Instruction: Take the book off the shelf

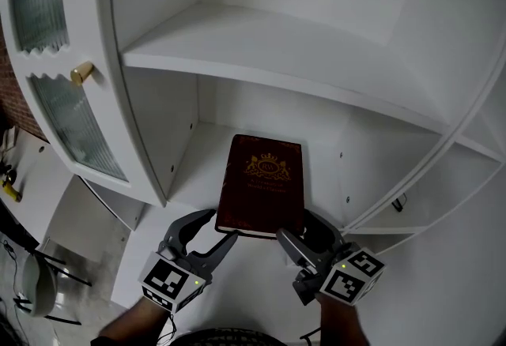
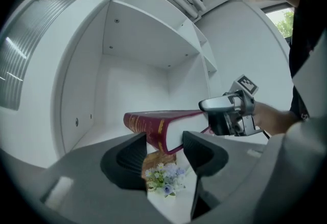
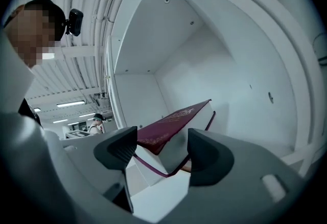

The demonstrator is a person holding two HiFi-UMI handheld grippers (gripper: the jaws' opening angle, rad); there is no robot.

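Book (image 1: pixel 265 186) sits cover-up at the front of the lower shelf (image 1: pixel 196 169). Your right gripper (image 1: pixel 296 227) is clamped on its near right corner, 1 jaw per cover. Left gripper (image 1: pixel 217 224) is spread wide at the near left corner, gripping nothing.

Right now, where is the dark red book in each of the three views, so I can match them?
Head view: book at lower centre, cover up, in the lower compartment.
Left gripper view: book at centre, spine toward the camera, just past the jaws.
Right gripper view: book at centre, between the jaws, cover slanted.
Shared landmark: the compartment's white back wall behind the book.
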